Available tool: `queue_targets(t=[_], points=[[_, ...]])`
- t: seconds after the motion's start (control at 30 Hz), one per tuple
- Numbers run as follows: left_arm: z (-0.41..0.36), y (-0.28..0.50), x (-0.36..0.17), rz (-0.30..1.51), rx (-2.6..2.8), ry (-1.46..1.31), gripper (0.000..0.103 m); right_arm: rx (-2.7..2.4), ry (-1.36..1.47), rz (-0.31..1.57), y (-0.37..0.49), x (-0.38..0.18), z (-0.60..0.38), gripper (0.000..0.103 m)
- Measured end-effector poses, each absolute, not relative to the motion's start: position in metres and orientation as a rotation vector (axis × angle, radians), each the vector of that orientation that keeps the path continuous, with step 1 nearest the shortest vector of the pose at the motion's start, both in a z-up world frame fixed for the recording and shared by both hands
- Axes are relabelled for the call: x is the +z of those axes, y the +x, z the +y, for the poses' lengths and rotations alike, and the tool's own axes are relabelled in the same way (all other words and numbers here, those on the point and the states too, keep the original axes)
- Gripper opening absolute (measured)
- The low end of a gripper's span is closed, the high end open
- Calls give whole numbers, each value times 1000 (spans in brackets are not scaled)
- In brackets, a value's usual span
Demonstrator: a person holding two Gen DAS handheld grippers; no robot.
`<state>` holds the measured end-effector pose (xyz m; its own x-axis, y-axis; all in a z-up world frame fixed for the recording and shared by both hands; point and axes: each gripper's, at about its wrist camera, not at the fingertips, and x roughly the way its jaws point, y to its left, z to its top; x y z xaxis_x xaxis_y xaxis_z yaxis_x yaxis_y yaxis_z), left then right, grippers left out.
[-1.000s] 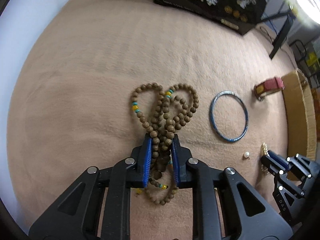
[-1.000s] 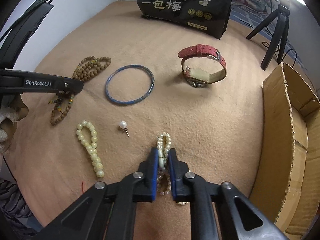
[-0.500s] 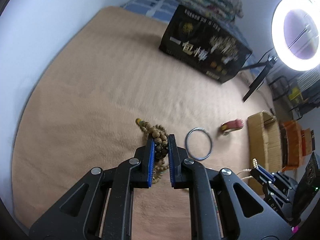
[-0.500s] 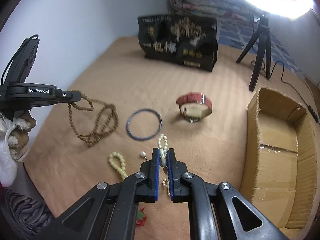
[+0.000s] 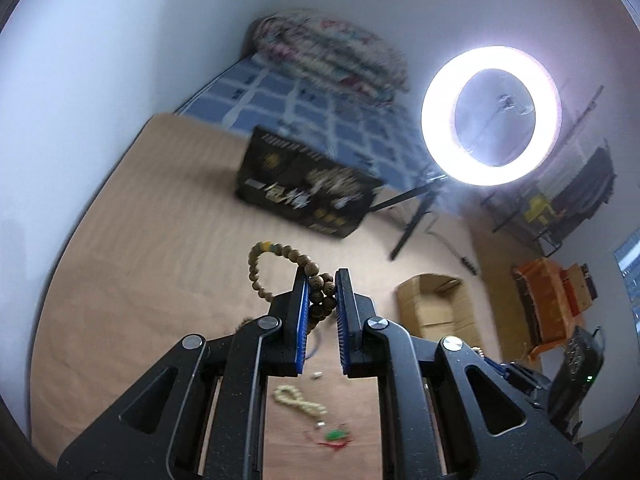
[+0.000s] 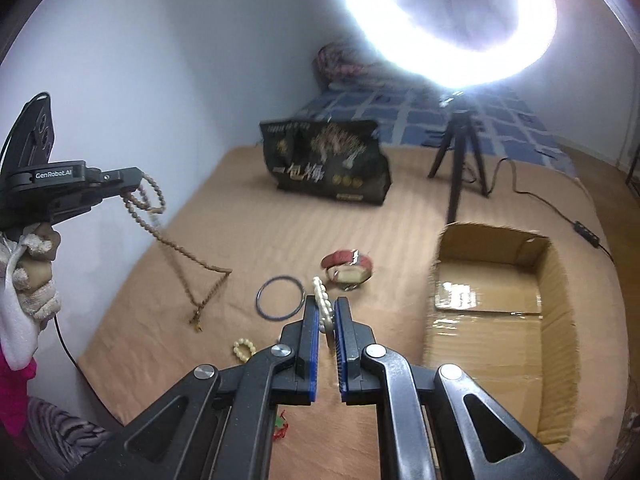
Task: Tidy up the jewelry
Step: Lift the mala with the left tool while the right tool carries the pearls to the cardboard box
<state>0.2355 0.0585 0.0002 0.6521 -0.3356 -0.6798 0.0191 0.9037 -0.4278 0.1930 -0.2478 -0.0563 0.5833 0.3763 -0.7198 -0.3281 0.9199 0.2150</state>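
My left gripper (image 5: pixel 321 278) is shut on a brown wooden bead necklace (image 5: pixel 316 288) and holds it high above the tan surface. In the right wrist view the necklace (image 6: pixel 176 244) hangs from the left gripper (image 6: pixel 136 184) in a long loop, its lower end near the surface. My right gripper (image 6: pixel 327 308) is shut on a white pearl bracelet (image 6: pixel 323 302), lifted above the surface. An open cardboard box (image 6: pixel 496 320) stands to the right. On the surface lie a blue bangle (image 6: pixel 280 299), a red watch (image 6: pixel 348 268) and a cream bead bracelet (image 6: pixel 244 348).
A black printed bag (image 6: pixel 328 168) stands at the back. A ring light (image 6: pixel 452 20) on a tripod (image 6: pixel 460 176) stands behind the box, its cable (image 6: pixel 560 216) trailing right. A small red and green charm (image 6: pixel 280 428) lies near the front edge. A pearl stud (image 5: pixel 317 376) lies below the left gripper.
Both grippers have risen well above the surface with their jewelry. The wooden necklace has left the surface and now hangs stretched from the left gripper. The pearl bracelet is lifted too.
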Motion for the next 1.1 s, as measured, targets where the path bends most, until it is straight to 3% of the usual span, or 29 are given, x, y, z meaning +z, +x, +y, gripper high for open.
queue_targets(t=[0.27,0.53,1.1], points=[[1,228,80,739,-338,-319,10,375,141,742,177,-15,-292,5],[-72,235,121,702,-467,-276,10,277,165,703,177,-5,-331,5],[-202,297,66,846,-566,-236,10,124,223,823,195,-47,-405,5]])
